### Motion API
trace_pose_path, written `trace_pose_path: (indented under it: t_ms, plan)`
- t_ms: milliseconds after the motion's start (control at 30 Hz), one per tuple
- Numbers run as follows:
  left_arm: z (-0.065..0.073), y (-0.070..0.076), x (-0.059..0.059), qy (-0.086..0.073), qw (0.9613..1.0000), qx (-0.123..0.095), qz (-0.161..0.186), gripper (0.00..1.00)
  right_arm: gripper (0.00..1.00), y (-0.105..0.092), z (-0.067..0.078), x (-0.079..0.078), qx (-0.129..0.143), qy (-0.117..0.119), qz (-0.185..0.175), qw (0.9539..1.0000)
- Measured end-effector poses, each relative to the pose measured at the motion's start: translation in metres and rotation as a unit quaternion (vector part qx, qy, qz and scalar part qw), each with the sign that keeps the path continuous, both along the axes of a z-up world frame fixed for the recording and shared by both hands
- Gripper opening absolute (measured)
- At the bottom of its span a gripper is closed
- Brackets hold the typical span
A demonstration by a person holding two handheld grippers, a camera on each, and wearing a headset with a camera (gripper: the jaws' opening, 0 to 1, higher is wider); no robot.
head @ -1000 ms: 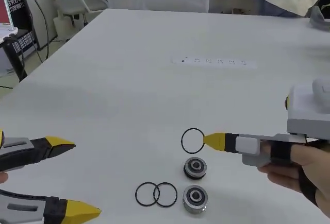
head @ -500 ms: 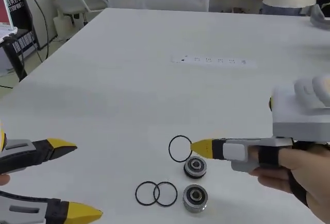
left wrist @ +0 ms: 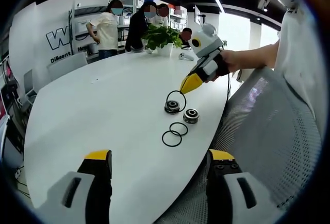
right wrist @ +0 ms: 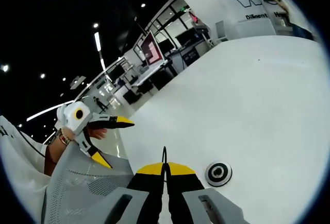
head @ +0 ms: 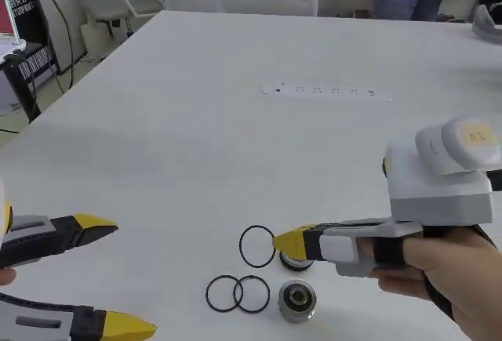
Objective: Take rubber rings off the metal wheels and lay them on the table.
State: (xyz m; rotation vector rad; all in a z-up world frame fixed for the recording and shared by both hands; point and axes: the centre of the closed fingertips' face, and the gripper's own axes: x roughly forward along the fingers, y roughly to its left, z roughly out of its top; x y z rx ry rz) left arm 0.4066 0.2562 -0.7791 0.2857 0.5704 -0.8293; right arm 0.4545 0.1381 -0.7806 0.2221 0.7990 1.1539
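Pinching a rubber ring (head: 240, 247) in your right hand-held gripper (head: 276, 241)

You're holding its jaws pressed together on the ring's edge, tips hovering just over the far metal wheel (head: 295, 262). The near metal wheel (head: 298, 299) is sitting on the surface (head: 196, 145), with two loose rings (head: 238, 295) lying overlapped just beside it. Your left hand-held gripper (head: 129, 277) is hanging spread wide, well apart from them.

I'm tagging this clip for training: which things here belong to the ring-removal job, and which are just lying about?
Job: right claw shut on a rubber ring; open left claw; two rings on the table; two metal wheels.
Lying about: power strip; office chair; potted plant.
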Motion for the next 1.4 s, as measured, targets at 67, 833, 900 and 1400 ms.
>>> trace_pose_path:
  t_ms: [67,833,900,1400]
  plan:
    - [0.0,-0.001,0.0,0.001,1.0,-0.002,-0.001,0.73,0.0,0.002,-0.003,-0.002,-0.004,0.0,0.006,1.0]
    - [-0.006,-0.007,-0.006,0.006,0.9999,-0.014,-0.006,0.72,0.0,0.015,-0.035,-0.024,-0.058,0.008,0.058,0.9966]
    - [-0.008,-0.008,-0.007,0.009,0.9998,-0.014,-0.008,0.72,0.0,0.015,-0.038,-0.025,-0.065,0.007,0.06,0.996]
    - [-0.01,-0.01,-0.008,0.014,0.9998,-0.013,-0.01,0.72,0.0,0.01,-0.055,-0.024,-0.099,-0.007,0.068,0.9927]
